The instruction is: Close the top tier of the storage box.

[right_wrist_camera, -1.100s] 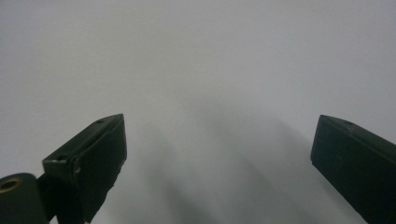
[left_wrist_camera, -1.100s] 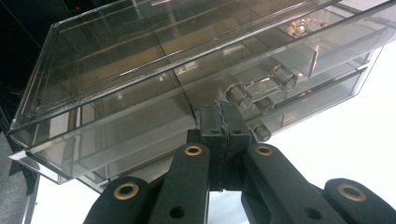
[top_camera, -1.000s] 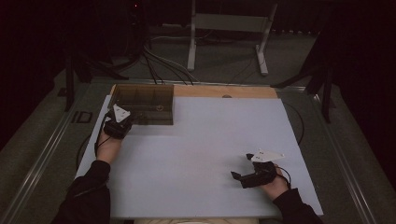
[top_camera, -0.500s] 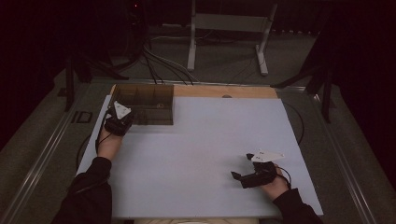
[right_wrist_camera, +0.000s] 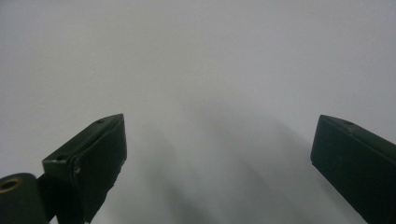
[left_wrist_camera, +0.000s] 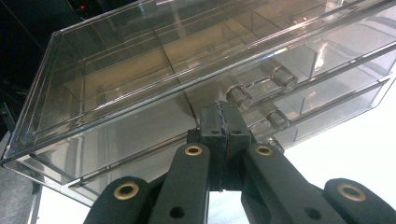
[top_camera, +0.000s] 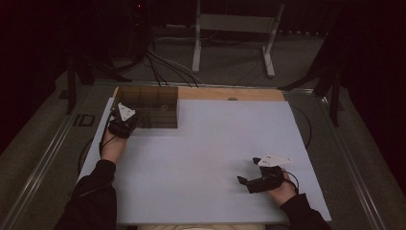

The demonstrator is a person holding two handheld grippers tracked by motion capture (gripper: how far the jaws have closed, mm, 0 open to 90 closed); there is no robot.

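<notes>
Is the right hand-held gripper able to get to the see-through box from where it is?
Probably yes: the right hand-held gripper has bare white table between it and the clear box.

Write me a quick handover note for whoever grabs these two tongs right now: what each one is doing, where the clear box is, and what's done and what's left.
Left tongs: jaws shut, tips at the near front edge of the clear compartment box, beside its latch. Whether they pinch a lip of the lid cannot be told.
Right tongs: jaws open, nothing between them, resting on the white tabletop at the near right, away from the box.
Box: at the far left corner of the table, its compartments look empty.
Done: the left tongs have reached the box front.
Left: probably working the latch or lid; the right tongs are free to steady the box.
</notes>
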